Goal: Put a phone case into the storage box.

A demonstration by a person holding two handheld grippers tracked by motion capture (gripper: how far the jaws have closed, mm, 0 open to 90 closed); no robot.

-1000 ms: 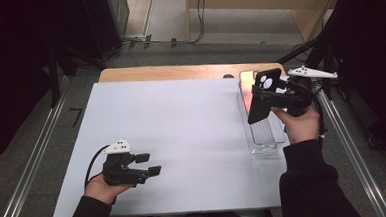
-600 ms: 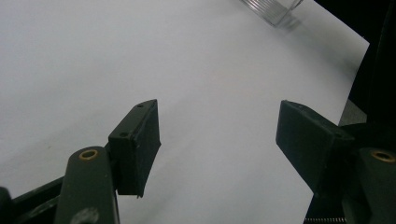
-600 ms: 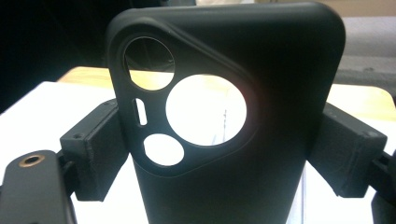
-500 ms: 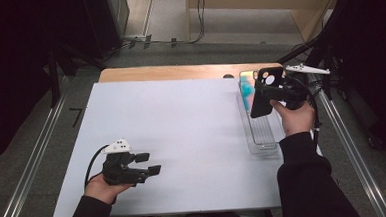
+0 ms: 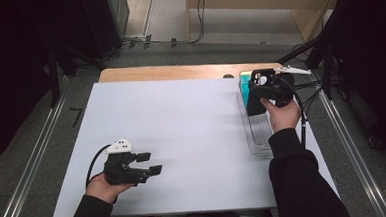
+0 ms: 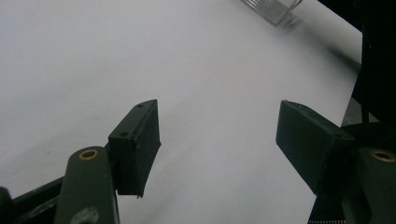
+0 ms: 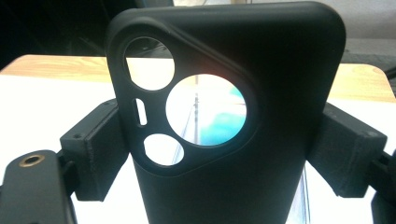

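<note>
Fingers [image 7: 100, 154] of the right gripper [image 7: 219, 154] pinch a black phone case [image 7: 233, 116] by its two long edges, one pad on each side. In the right gripper view the case stands upright between the pads, long axis running up and down, with the camera cutouts at the top end and the back of the case facing the lens. Through the round holes a clear surface and a patch of teal show beyond.

In the high view the right gripper [image 5: 261, 91] holds the case [image 5: 254, 99] above the far end of a clear tray [image 5: 260, 135] at the right side of the white board [image 5: 182, 139]. The case's long axis runs roughly along the tray, camera end away from the person. A teal item [image 5: 244, 81] sits at the tray's far end, just beside the case.

The left gripper [image 6: 217, 140] rests low on the board at the near left [image 5: 145, 163], well apart from the tray. Its fingers [image 6: 135, 144] are spread, with only bare board between them.
</note>
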